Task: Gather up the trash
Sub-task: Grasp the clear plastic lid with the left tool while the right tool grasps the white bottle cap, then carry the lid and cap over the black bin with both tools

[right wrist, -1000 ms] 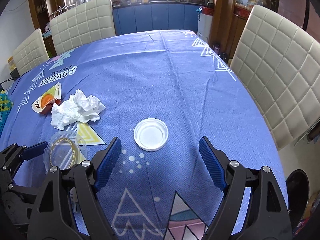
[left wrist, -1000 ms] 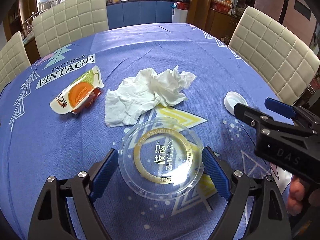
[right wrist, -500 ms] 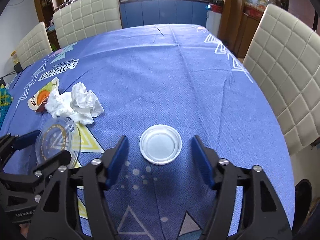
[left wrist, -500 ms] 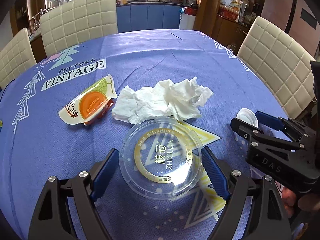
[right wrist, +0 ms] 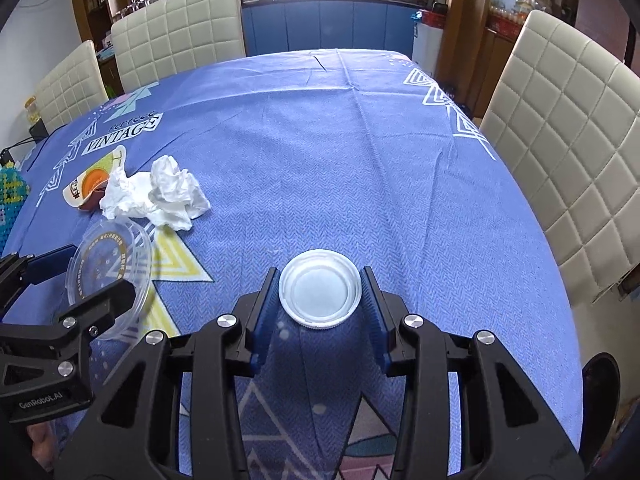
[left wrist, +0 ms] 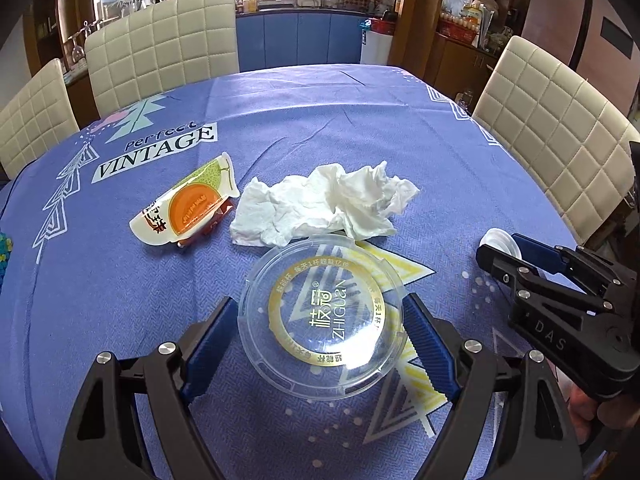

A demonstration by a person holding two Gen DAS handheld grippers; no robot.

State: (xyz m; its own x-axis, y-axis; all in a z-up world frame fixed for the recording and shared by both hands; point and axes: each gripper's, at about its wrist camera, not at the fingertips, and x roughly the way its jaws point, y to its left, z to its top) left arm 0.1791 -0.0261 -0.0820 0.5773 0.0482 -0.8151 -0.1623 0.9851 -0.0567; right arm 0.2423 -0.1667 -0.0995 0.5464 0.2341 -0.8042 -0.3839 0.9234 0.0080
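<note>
Right gripper (right wrist: 320, 300): jaws narrowed around white round cap (right wrist: 319, 294), pads at its rim, contact unclear. Left gripper (left wrist: 320, 336): jaws open, clear plastic lid (left wrist: 320, 316) between them, flat on worktop (right wrist: 360, 152). Lid has gold ring, "ZHIGUAN" print. Crumpled white tissue (left wrist: 324, 204) just beyond lid; orange-and-white wrapper (left wrist: 188, 210) beside tissue. Cloth reads "Perfect VINTAGE".

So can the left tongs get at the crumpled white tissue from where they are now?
Probably not directly: the round clear plastic lid with the gold ring sits between the open left tongs, and the crumpled white tissue lies just beyond it, touching or overlapping the lid's far rim.
</note>
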